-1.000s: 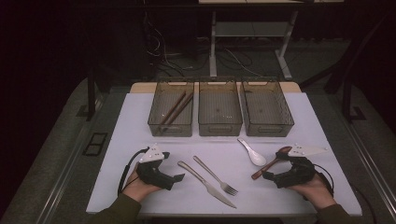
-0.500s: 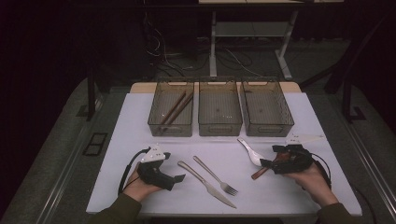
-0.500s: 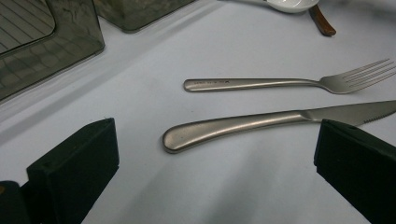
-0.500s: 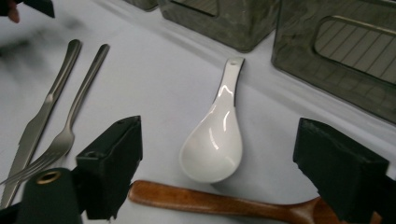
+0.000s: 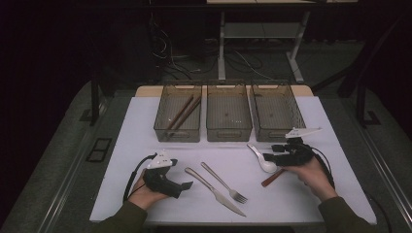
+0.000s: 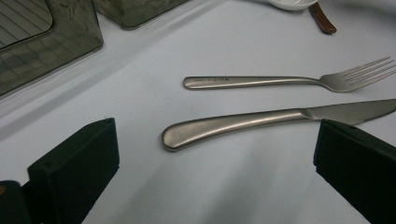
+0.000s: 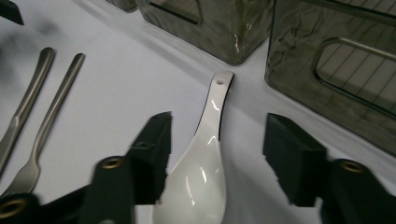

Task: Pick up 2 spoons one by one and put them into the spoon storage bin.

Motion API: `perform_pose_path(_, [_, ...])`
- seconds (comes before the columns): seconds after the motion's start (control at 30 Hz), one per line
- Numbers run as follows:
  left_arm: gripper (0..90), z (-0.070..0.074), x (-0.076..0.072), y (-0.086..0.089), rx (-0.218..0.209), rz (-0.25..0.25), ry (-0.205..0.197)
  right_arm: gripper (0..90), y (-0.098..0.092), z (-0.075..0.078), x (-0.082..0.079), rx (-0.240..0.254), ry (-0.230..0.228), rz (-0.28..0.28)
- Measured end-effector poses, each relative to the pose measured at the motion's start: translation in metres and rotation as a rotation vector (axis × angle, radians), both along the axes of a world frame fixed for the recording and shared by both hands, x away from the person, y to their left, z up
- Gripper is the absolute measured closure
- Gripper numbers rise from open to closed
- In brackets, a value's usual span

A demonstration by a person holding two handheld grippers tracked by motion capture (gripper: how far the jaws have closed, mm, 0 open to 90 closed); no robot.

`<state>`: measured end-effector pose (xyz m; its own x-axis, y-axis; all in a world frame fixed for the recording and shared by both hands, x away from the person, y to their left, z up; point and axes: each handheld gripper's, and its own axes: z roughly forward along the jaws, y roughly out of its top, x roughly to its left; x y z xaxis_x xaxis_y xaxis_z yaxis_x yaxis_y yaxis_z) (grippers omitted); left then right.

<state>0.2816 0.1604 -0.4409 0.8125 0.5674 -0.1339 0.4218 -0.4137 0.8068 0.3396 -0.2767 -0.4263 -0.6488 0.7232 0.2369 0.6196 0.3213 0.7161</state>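
Jaws of the right gripper [image 7: 215, 154] have just been closing and now straddle the glossy white ceramic soup spoon [image 7: 201, 172], pads not yet on it. That spoon lies flat on the white table mat [image 5: 301, 194], handle aimed at the smoky clear plastic bins [image 5: 277, 113]. Over at the left gripper [image 6: 212, 154], jaws stand wide apart above the matte steel knife [image 6: 261, 122], with the steel fork [image 6: 289, 81] just beyond.

High view overlooks table [image 5: 145, 116]; claw views close, low; all share fork [image 5: 226, 183].
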Motion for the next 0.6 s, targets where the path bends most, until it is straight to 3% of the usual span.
perform_pose_path(0.3, [0.0, -0.001, 0.0, 0.0, 0.002, -0.002, 0.003, 77.4, 0.016, -0.006, 0.022, -0.033, 0.032, -0.001])
perform_pose_path(0.37, [0.0, -0.001, 0.0, -0.001, 0.005, -0.003, 0.003, 83.4, 0.02, -0.008, 0.028, -0.063, 0.029, -0.002])
perform_pose_path(0.6, [0.0, -0.002, 0.0, -0.002, 0.015, -0.013, 0.003, 89.2, 0.027, -0.012, 0.039, -0.095, 0.031, -0.008])
